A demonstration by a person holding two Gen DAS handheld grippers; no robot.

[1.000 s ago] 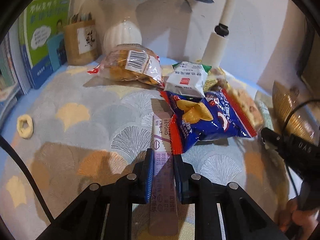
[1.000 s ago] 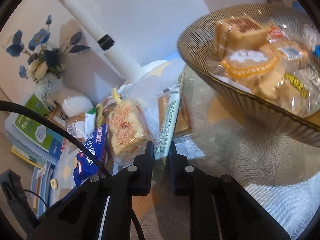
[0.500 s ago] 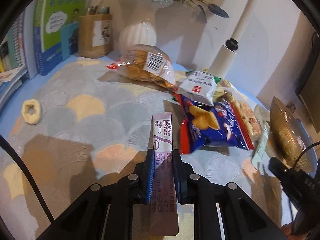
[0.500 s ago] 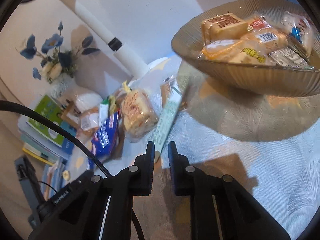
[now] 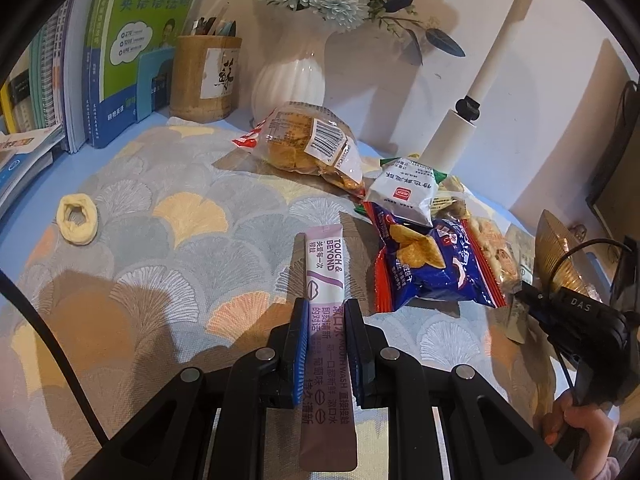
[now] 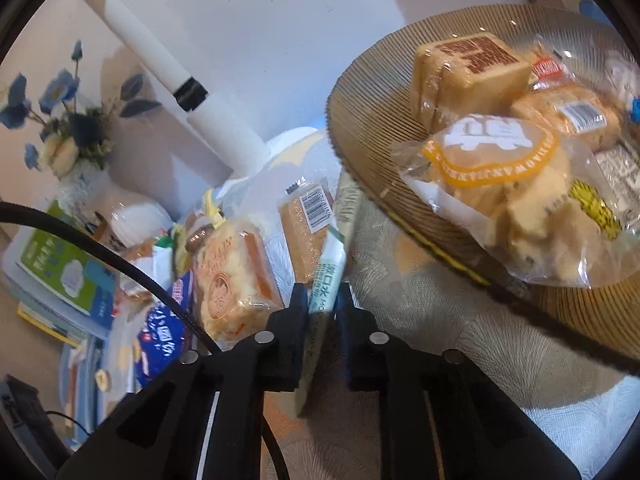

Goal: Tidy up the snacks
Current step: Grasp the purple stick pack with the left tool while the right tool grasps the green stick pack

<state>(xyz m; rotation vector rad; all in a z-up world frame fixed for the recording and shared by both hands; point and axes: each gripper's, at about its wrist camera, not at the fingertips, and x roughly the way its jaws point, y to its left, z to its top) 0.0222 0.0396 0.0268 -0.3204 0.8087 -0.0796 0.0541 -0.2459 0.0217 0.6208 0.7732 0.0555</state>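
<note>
My left gripper (image 5: 325, 312) is shut on a purple mouthwash sachet (image 5: 324, 264) and holds it above the patterned cloth (image 5: 168, 240). Right of it lies a pile of snacks: a blue chip bag (image 5: 428, 264), a white packet (image 5: 404, 192) and a clear bag of pastries (image 5: 312, 148). My right gripper (image 6: 322, 304) is shut on a pale green mouthwash sachet (image 6: 332, 264), whose tip reaches the rim of the ribbed amber bowl (image 6: 360, 128). The bowl holds several wrapped cakes (image 6: 492, 176). The right gripper also shows at the right edge of the left wrist view (image 5: 532, 304).
A white vase with blue flowers (image 5: 292, 80), a wooden pen holder (image 5: 204, 80) and standing books (image 5: 120, 40) line the back. A white lamp pole (image 5: 472, 100) stands behind the snacks. A small yellow ring (image 5: 76, 220) lies at the left. More wrapped cakes (image 6: 236, 276) lie left of the bowl.
My left gripper has drawn back from the snack pile with the purple sachet. My right gripper has moved the green sachet up close to the bowl's rim.
</note>
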